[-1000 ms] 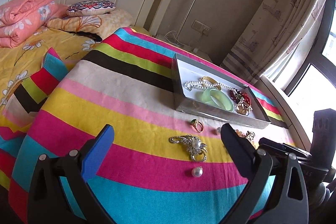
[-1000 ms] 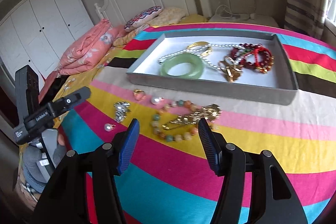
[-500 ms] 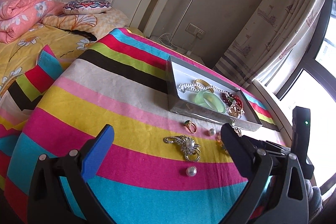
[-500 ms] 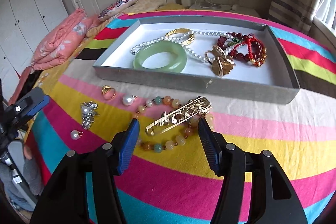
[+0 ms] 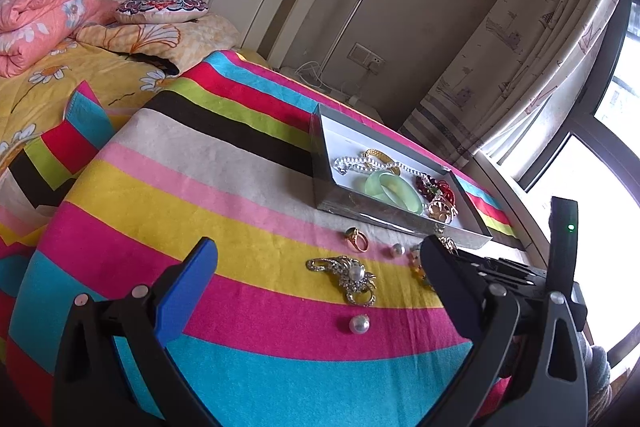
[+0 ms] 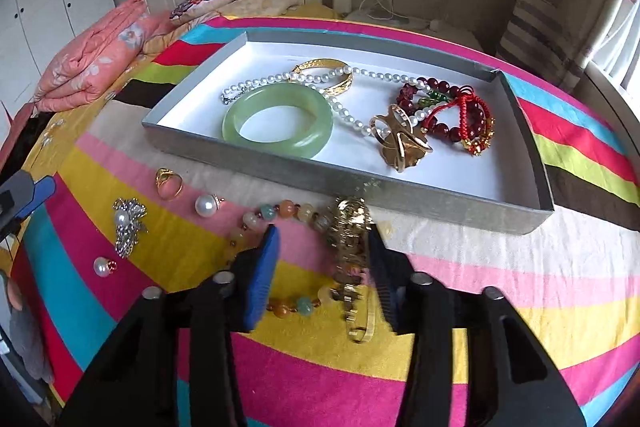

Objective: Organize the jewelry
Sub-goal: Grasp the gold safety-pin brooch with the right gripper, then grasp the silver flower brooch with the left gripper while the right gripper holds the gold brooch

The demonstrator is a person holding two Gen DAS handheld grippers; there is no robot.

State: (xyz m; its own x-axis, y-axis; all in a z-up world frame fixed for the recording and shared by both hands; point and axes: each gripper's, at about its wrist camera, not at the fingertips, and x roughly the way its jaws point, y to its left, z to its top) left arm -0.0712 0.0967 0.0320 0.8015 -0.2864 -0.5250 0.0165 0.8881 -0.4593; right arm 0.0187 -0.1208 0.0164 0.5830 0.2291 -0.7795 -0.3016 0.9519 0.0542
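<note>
A grey tray with a white floor holds a green bangle, a pearl necklace, a gold bangle, a gold clip and red bead bracelets. On the striped cloth in front of it lie a gold ring, two loose pearls, a silver brooch, a coloured bead bracelet and a gold hairpin. My right gripper is open, low over the cloth, with its fingers on either side of the hairpin and beads. My left gripper is open and empty, above the brooch and a pearl.
The tray also shows in the left wrist view. A bed with a folded pink quilt and pillows lies to the left. A curtain and a window are at the right. The cloth drops off at the near and left edges.
My right gripper has moved forward and down, so the hairpin and beads now lie between its fingers. My left gripper has shifted slightly left and stays open.
</note>
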